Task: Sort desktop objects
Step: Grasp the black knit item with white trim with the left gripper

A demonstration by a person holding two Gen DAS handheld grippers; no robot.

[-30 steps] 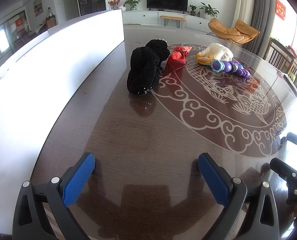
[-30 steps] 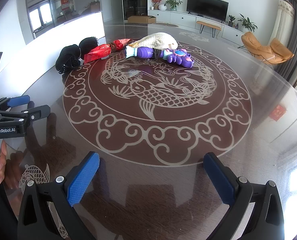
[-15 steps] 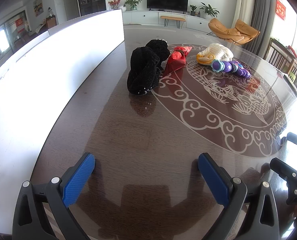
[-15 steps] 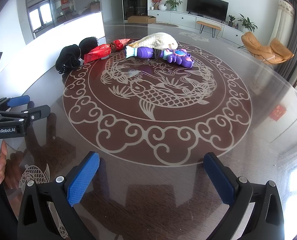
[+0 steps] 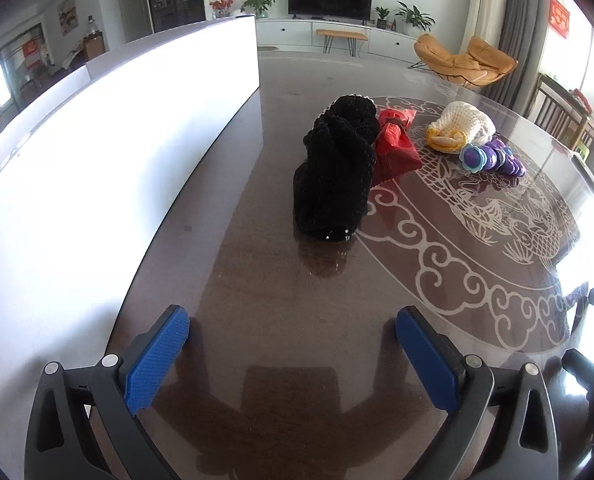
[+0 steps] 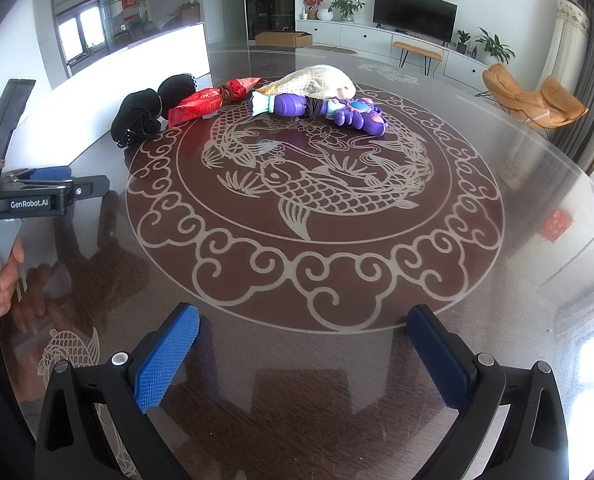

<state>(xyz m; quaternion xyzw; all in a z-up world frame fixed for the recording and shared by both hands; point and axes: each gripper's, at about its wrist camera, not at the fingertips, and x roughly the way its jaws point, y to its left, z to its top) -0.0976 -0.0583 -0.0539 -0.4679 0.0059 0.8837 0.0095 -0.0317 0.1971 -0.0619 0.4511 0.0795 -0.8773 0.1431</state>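
Both hand-held grippers, left and right, gape empty over the desk. Near its far-left edge lie a black knit bundle, red pouch, cream knit piece and purple toy.

"GenRobot.AI" on left hand-held gripper

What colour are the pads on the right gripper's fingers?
Blue, with a fine knurled texture, on the right gripper fingers; clearest in the right wrist view.

Bright daylight; perhaps overexposed glare; fisheye-warped edges
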